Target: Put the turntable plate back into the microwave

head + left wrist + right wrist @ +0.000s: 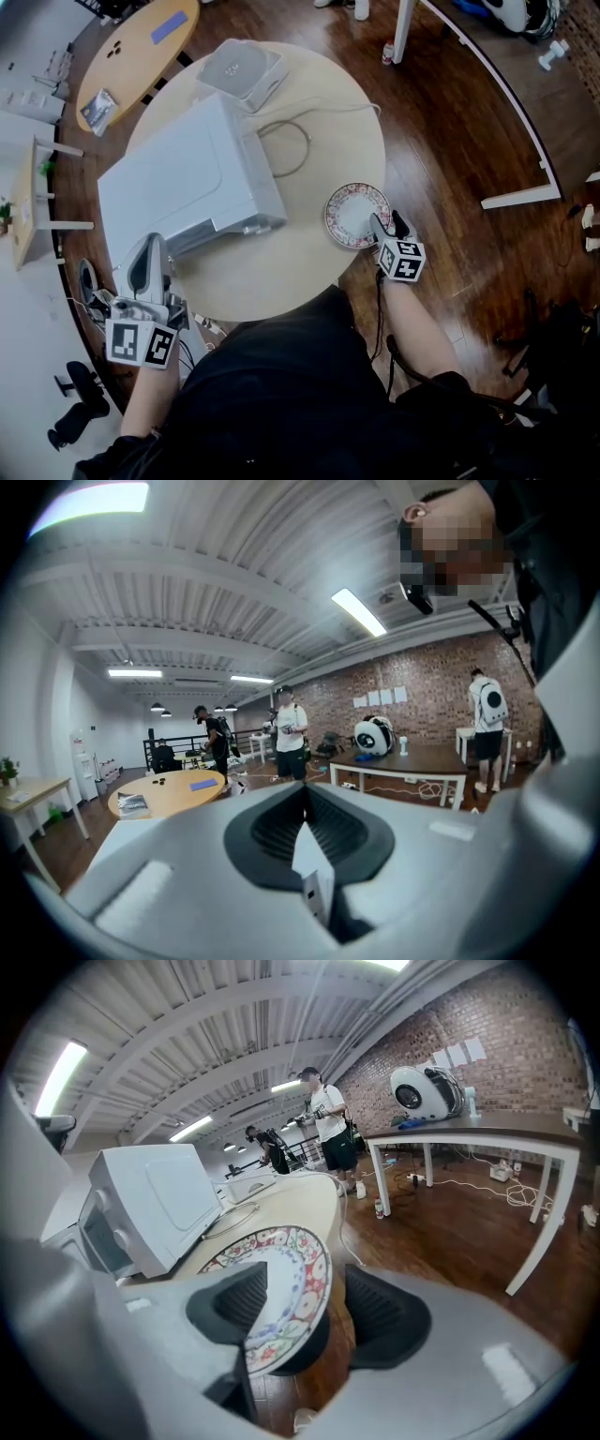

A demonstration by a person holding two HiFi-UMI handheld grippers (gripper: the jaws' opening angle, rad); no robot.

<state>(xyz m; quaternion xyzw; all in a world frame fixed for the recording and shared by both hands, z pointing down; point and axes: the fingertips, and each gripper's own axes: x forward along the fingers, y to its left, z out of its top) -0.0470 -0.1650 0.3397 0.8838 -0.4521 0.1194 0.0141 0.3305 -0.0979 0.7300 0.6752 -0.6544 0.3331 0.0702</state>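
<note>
Jaws wide, my right gripper [386,225] straddled the near rim of the floral plate [349,211] lying just ahead at the table [281,272] edge, and I judged it needed a square, firm pinch before lifting it left toward the microwave [178,178], beside which my left gripper [148,248] hung, jaws together and empty.

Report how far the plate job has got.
Nothing finished yet: the turntable plate lies on the round table, outside the microwave. In hand: the right gripper stands open around the plate's rim, not pressing it; the left gripper is clamped on a thin white edge, probably the door. Left: grip the plate, lift it, seat it inside.
</note>
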